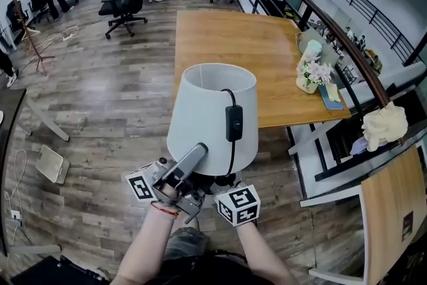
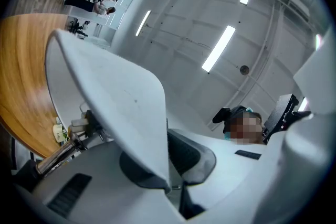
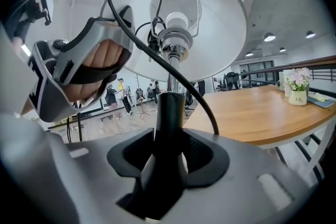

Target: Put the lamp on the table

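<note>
I hold a lamp with a white shade [image 1: 210, 113] in the air over the floor, just short of the near edge of the wooden table [image 1: 233, 43]. Its black cord and switch [image 1: 233, 123] hang down the shade's front. My left gripper [image 1: 199, 153] is shut on the shade's lower rim [image 2: 105, 97], which runs between its jaws. Under the shade, my right gripper [image 3: 168, 157] is shut on the lamp's black stem [image 3: 169, 113]. The bulb [image 3: 177, 21] shows inside the shade. The lamp's base is hidden.
A small vase of flowers [image 1: 312, 73] and a book [image 1: 329, 97] sit at the table's right edge, beside a black railing [image 1: 347, 43]. Office chairs [image 1: 127, 0] and standing people are at the far left, and a coat stand [image 1: 27, 23] is on the wooden floor.
</note>
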Tool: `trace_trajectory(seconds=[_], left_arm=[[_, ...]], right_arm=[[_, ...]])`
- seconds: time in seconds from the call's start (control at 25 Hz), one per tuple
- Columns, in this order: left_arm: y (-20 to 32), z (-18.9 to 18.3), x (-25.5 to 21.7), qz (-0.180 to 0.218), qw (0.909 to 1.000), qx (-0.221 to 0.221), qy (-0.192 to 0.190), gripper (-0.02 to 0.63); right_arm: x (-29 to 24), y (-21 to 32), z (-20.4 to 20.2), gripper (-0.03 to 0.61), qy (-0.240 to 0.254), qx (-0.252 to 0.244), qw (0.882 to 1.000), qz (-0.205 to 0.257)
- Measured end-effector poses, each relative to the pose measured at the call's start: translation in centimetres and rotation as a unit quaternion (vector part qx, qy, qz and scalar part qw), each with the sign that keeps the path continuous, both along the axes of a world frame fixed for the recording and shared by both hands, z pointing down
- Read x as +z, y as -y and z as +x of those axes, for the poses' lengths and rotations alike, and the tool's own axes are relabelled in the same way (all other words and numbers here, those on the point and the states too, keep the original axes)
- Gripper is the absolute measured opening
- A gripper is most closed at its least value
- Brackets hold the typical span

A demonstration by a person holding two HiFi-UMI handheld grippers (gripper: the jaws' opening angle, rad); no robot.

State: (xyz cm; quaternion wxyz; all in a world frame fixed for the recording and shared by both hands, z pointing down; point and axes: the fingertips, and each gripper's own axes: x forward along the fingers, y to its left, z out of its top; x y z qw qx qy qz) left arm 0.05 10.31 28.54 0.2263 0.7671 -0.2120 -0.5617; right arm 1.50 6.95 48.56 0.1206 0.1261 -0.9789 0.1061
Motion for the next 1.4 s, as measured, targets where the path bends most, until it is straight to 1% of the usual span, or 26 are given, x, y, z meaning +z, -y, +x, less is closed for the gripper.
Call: trace_trajectory(seconds=[0.12, 0.24, 0.4, 0.6, 0.76, 0.92, 1.08, 1.16, 1.4], left_arm=[[0.6, -2.0, 0.3, 0.001, 1.0, 0.004, -0.005, -0.002], [1.2, -3.7, 0.7, 0.0, 1.0, 0.005, -0.001, -0.002], [1.8, -4.9, 1.0, -0.005, 1.0, 0.008, -0.001, -0.002], [2.7, -6.4, 1.2, -0.006, 1.0, -0.002, 0.005, -0.002], [4.1, -8.5, 1.1, -0.003, 1.0, -0.007, 0.002, -0.002], [6.3, -10.7, 0.9, -0.002, 0.9999, -0.007, 0.007, -0.002], [9.4, -12.4, 0.4, 0.007, 0.9998, 0.003, 0.019, -0.002], [11.5, -13.2, 0.4, 0.004, 0.9996, 0.011, 0.025, -0.002], [16.8, -15.5, 0.8, -0.004, 0.999, 0.035, 0.026, -0.002]], right_arm=[[0.4, 0.6, -1.8, 0.176, -0.003, 0.004, 1.0, -0.001], [0.6, 1.0, -3.4, 0.176, -0.001, 0.009, 1.0, -0.002], [1.1, 1.4, -4.7, 0.175, -0.002, 0.012, 1.0, -0.005], [1.3, 2.2, -6.5, 0.176, 0.003, 0.004, 1.0, -0.009], [1.2, 3.7, -8.6, 0.175, 0.006, -0.002, 1.0, -0.005], [0.9, 5.9, -10.8, 0.175, 0.013, -0.003, 1.0, -0.006], [0.5, 9.1, -13.0, 0.175, 0.022, 0.002, 1.0, -0.005], [0.5, 11.0, -14.1, 0.175, 0.023, 0.007, 1.0, -0.008], [0.9, 16.2, -16.5, 0.175, 0.019, 0.027, 0.999, -0.012]])
